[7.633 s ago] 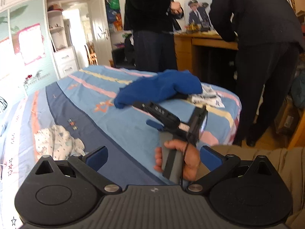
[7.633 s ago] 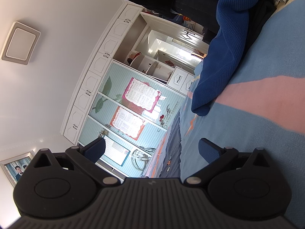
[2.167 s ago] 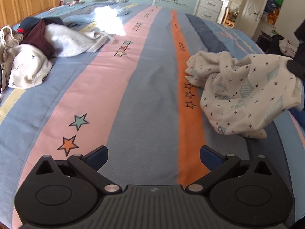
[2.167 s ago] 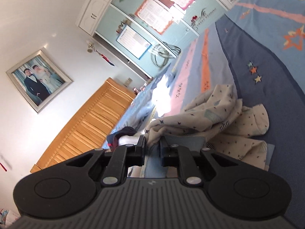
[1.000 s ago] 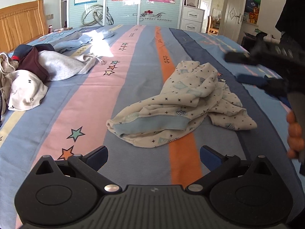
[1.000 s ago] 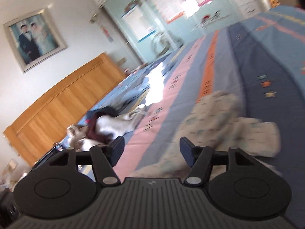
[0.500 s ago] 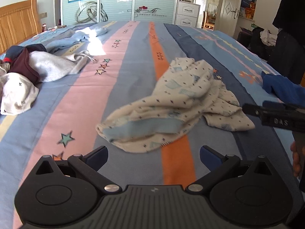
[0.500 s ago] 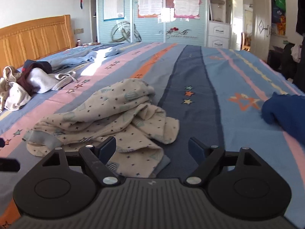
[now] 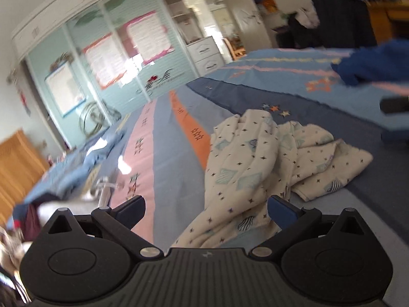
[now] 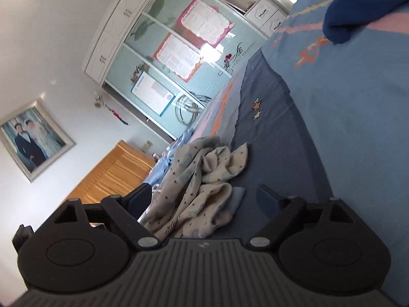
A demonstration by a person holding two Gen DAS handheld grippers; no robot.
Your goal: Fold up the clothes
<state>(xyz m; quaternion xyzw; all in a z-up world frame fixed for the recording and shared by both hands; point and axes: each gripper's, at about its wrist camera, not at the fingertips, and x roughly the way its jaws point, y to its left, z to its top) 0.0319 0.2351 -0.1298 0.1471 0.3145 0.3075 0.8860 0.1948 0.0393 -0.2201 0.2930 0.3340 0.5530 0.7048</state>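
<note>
A crumpled cream garment with small stars lies on the striped bed. My left gripper is open, low over the garment's near end, which lies between its jaws. My right gripper is open, and the other side of the same garment lies between its jaws. A dark part of the right gripper shows at the right edge of the left wrist view.
A blue sweater lies at the bed's far right; it also shows in the right wrist view. More clothes are heaped at the left by the wooden headboard. A wardrobe stands behind the bed.
Both grippers have dropped closer to the star garment and tilted; the garment now lies between the open jaws of each. The garment itself has not moved.
</note>
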